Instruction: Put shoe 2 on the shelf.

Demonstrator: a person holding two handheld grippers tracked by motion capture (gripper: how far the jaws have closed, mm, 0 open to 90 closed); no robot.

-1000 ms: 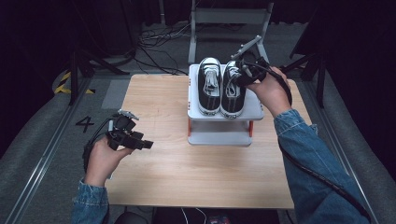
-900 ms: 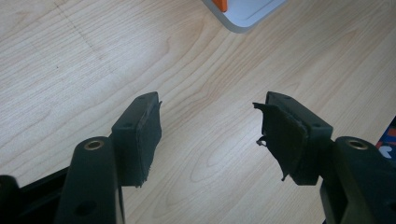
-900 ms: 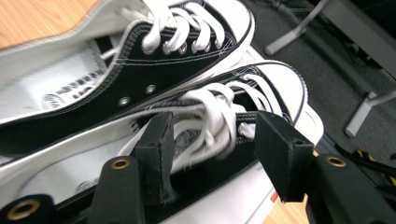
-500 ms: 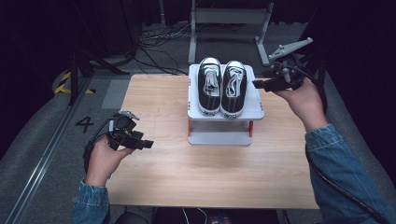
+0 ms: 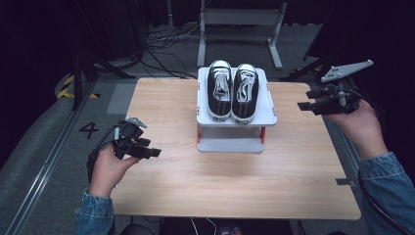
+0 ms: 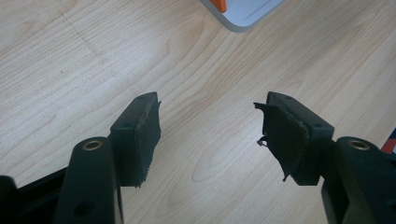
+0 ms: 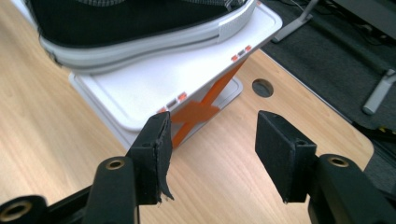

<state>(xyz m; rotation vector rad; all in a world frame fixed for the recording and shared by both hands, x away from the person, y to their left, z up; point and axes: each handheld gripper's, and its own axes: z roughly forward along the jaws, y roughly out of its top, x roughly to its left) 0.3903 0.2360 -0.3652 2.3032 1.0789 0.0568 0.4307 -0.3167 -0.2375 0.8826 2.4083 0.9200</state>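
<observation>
Wooden table (image 5: 244,186) under everything. White two-tier rack (image 5: 237,139) at back centre, orange braces. Pair of black sneakers (image 5: 232,90) side by side on top shelf. Right gripper (image 5: 313,104) beside rack, jaws wide, empty. Left gripper (image 5: 147,151) near left edge, jaws apart, empty.

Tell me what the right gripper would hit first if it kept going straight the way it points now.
Probably the white shoe rack. The right gripper, jaws open, looks along them at the rack's near edge and orange cross brace, below the shoe. Depth is unclear; it might reach the table first.
</observation>
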